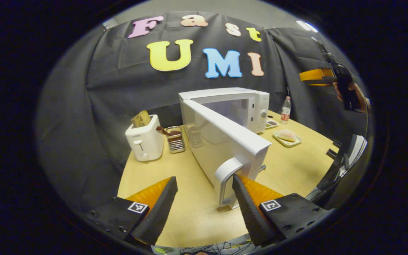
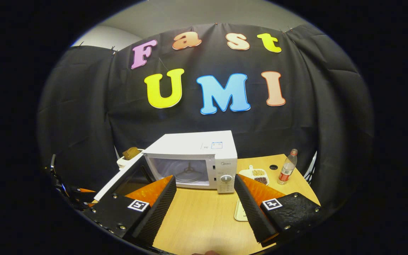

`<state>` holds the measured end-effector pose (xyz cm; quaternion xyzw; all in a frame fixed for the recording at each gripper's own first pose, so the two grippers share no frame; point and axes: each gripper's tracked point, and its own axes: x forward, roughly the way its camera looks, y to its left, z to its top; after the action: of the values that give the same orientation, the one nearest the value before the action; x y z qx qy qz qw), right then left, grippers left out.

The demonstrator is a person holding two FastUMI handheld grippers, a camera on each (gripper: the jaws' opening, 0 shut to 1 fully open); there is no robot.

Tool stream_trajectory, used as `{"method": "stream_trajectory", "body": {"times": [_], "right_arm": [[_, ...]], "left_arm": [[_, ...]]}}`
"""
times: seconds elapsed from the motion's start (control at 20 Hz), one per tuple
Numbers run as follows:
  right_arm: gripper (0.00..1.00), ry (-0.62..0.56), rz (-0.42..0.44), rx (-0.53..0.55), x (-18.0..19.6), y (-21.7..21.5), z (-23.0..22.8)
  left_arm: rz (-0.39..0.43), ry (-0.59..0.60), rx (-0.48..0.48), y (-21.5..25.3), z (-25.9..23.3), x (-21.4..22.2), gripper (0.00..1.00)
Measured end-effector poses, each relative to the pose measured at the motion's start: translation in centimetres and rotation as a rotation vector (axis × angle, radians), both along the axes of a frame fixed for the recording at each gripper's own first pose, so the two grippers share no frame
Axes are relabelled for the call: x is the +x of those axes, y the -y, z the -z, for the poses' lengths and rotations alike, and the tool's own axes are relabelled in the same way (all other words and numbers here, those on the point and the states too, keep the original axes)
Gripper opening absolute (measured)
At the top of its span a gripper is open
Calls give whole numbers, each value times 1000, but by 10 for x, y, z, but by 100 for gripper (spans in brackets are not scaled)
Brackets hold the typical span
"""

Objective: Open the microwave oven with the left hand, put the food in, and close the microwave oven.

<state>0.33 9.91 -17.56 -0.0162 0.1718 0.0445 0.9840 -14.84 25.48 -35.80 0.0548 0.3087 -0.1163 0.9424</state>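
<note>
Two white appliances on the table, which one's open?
The microwave: its door is swung wide, cavity exposed. The toaster to its left just has bread sticking out of its slot.

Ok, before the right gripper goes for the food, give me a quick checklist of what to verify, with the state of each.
1. Microwave door swung open: ok.
2. Microwave cavity free for the food: ok, just the turntable in the right gripper view.
3. Left gripper released from the door handle: cannot tell; fingers spread, one by the handle.
4. Right gripper open and holding nothing: ok.
5. Food on its plate, right of the microwave: ok.
6. Water bottle off the path: ok, it stands behind.
</note>
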Motion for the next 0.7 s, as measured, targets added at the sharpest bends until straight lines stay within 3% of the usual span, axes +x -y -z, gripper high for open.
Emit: {"method": "stream_trajectory", "body": {"times": [0.2, 0.35, 0.7], "right_arm": [[100, -95, 38, -79, 20, 49, 42], [100, -169, 3, -103, 29, 78, 74], [100, -338, -34, -126, 51, 137, 155]], "left_arm": [[-158, 103, 4, 1, -58, -7, 100], [-256, 210, -13, 10, -120, -4, 99], [-337, 403, -60, 72, -234, 40, 99]]}}
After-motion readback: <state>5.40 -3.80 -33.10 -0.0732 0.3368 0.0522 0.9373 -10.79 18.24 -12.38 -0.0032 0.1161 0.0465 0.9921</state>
